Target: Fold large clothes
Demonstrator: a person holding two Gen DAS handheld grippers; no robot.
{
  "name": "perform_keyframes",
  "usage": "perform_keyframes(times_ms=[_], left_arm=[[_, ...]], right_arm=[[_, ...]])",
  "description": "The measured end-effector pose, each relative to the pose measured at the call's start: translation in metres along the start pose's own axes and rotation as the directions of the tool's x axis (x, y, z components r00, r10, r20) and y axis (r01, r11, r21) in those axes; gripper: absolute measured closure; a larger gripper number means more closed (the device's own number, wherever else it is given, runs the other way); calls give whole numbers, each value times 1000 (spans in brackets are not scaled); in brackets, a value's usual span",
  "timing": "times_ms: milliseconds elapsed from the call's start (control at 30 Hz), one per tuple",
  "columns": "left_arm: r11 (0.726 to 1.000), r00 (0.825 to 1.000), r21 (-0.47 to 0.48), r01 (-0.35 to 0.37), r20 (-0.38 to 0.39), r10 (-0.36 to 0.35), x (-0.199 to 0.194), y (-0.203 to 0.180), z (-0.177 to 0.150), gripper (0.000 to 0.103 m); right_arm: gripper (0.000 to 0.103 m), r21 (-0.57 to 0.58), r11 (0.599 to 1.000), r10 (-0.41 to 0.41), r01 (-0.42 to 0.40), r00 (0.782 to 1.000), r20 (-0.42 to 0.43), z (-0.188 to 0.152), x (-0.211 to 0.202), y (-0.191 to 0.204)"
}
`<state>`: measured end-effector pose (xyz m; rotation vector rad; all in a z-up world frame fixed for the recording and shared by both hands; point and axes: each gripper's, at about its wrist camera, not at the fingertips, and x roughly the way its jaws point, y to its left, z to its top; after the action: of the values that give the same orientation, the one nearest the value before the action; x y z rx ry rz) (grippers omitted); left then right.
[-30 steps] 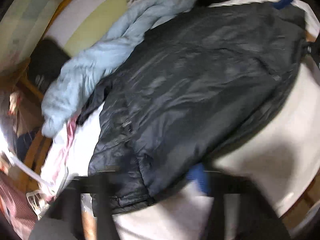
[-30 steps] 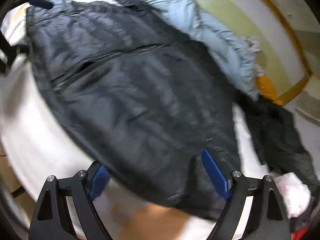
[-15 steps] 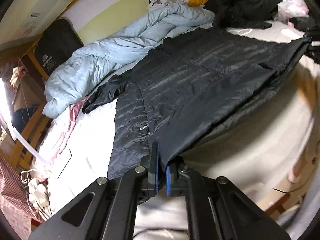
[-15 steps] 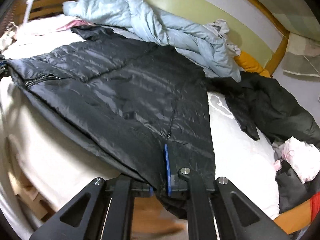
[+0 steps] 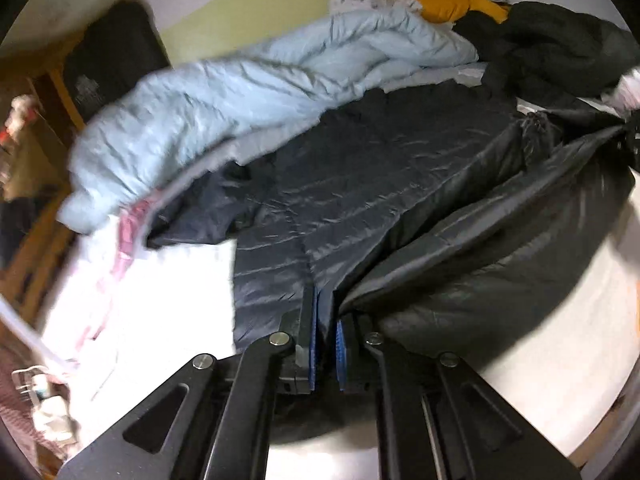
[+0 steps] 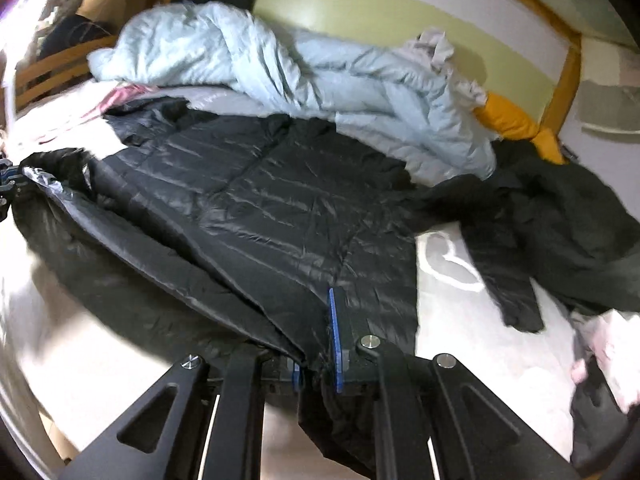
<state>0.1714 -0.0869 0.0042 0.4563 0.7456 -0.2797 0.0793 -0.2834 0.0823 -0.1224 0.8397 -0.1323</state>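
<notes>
A black quilted puffer jacket [image 5: 380,184] lies spread across the white bed. My left gripper [image 5: 326,300] is shut on the near hem at one corner, with fabric pinched between its blue pads. My right gripper [image 6: 316,344] is shut on the hem's other corner; the jacket [image 6: 260,208] drapes over its left finger and hides it. The hem between the two grippers is raised off the sheet as a sagging edge. Each view catches the other gripper at its frame edge: the right gripper [image 5: 630,136] and the left gripper [image 6: 6,184].
A crumpled light blue padded coat [image 6: 280,64] lies along the far side by the wall. Another dark garment [image 6: 560,220] and an orange item [image 6: 508,120] sit at the right. Pink and white cloth [image 5: 120,240] lies left. Bare white sheet [image 6: 460,320] shows beside the jacket.
My right gripper went from open to shut on the hem. Both grippers then rose and moved toward the wall, lifting the jacket's near edge off the bed.
</notes>
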Motion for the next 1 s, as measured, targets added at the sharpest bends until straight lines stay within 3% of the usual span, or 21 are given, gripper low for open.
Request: perform_keyframes(times_ms=[167,433,467,500,533,567,600,633,667,733,800,900,1000], left_arm=[[1000,997,14,25,-80,-24,59,-4,4,94],[998,999,35,46,-8,-46,89,-11,2,90],[999,999,43,25,20,-26,87,-11,2,82],[999,999,50,-15,46,13,86,-10,2,64],[996,995,48,-76,74,73,82,-8,1,52],[992,988,34,-120,99,116,77,-6,1,34],[990,981,14,-142,135,138,69,-2,0,29],[989,973,-14,-146,181,146,56,4,0,28],[988,965,-39,-146,213,151,46,9,1,26],[982,944,-110,-151,279,176,21,21,0,16],[980,926,-155,-126,336,173,-1,27,-3,4],[989,931,-145,-42,352,91,-25,21,-7,3],[992,947,-126,27,320,15,-27,2,-13,1]], right_arm=[[93,-16,1000,10,-11,998,-70,12,53,1],[92,23,1000,22,-20,992,-127,5,96,-12],[88,32,999,18,-14,992,-124,4,97,-14],[85,40,999,6,-1,993,-120,3,98,-16],[74,42,999,-21,26,994,-111,3,97,-17],[58,38,997,-58,62,993,-98,3,95,-19],[49,34,994,-102,105,992,-79,4,91,-20],[35,36,987,-154,156,987,-44,5,85,-23],[29,51,979,-197,197,980,2,6,75,-27],[23,111,971,-223,212,970,92,8,51,-37],[19,173,969,-203,175,965,163,7,28,-46],[18,192,977,-137,88,956,260,0,-2,-47],[17,141,984,-149,110,942,301,-2,-16,-32]])
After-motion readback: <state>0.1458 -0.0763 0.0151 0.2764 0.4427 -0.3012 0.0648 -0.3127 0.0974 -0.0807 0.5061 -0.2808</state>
